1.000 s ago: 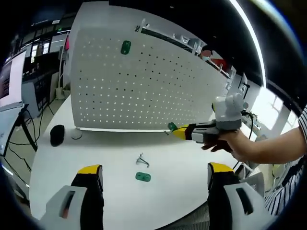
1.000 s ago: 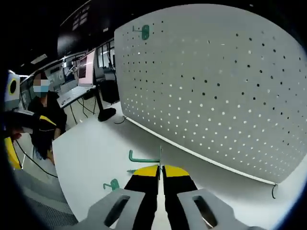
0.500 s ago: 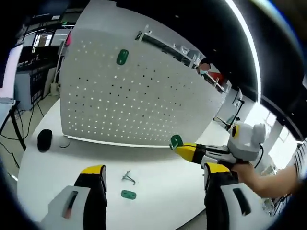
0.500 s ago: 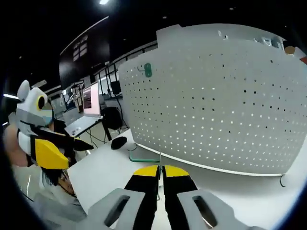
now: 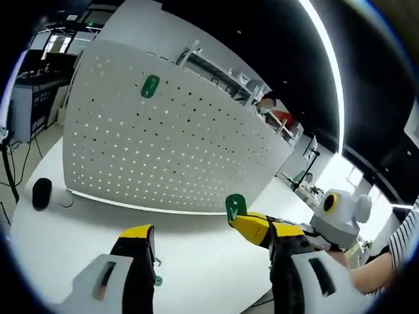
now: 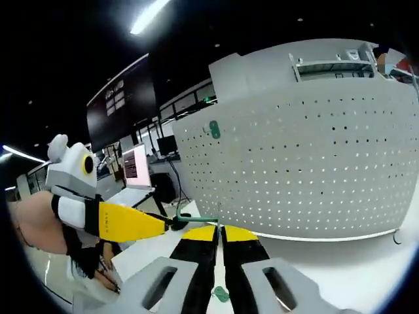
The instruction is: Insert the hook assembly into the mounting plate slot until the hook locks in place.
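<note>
Green, a mounting plate (image 5: 150,86) is fixed high on the white pegboard (image 5: 163,150). The left gripper (image 5: 206,261) is released (jaws wide apart). The right gripper (image 6: 218,233), lifted above the surface (image 5: 196,242), is grasping the green hook assembly (image 6: 196,218).

White pegboard (image 5: 177,150), regular dot-hole pattern. Green mounting plate (image 5: 150,86) on it. Green hook (image 6: 196,219) in right claw (image 6: 219,237); claw tips yellow over black. White bench (image 5: 196,242). Black mouse (image 5: 41,193).

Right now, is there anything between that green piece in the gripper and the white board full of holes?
In the left gripper view, only bare white table lies between the green hook piece and the pegboard.
</note>
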{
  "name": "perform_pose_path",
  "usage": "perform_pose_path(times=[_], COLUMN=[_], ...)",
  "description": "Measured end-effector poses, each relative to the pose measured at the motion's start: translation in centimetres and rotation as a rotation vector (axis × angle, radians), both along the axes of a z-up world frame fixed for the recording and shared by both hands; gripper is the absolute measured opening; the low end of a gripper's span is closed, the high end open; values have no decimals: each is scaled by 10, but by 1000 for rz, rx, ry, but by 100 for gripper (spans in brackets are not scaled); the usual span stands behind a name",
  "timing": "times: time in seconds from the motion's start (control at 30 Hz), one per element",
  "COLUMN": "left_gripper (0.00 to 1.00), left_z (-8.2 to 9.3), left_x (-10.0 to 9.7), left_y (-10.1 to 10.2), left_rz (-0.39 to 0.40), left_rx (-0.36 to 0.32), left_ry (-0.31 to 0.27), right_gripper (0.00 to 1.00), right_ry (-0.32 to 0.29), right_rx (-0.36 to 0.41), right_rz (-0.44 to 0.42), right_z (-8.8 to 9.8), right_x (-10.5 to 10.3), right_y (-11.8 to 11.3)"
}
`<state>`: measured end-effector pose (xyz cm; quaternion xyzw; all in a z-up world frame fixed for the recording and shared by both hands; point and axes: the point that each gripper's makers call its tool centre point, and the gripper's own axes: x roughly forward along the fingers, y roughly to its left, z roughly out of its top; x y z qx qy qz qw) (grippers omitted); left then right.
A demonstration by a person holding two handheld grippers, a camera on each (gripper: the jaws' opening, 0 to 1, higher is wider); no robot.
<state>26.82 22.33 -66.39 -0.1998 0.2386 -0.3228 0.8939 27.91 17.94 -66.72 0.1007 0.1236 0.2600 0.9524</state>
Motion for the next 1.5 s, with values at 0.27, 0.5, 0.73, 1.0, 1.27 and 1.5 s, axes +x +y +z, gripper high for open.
perform_pose_path(times=[0.27,0.5,0.73,1.0,1.27,1.5], left_gripper=[53,36,22,12,4,3], left_z=[13,25,31,32,31,31], left_x=[-2,-4,-7,-6,-6,-6], left_y=[-9,-13,-17,-11,-6,-3], left_rz=[-31,-59,-83,-73,-65,-64], left_rx=[-60,-124,-149,-165,-173,-171], left_ry=[-11,-14,-16,-17,-20,-32], right_gripper=[0,0,0,0,0,0], right_ry=[-23,-43,-61,-63,-67,-71], right_rx=[20,57,60,85,83,77], right_rz=[18,38,48,62,79,82], right_z=[9,17,24,27,25,24], right_x=[-7,-11,-14,-14,-16,-15], right_y=[9,14,19,27,34,37])
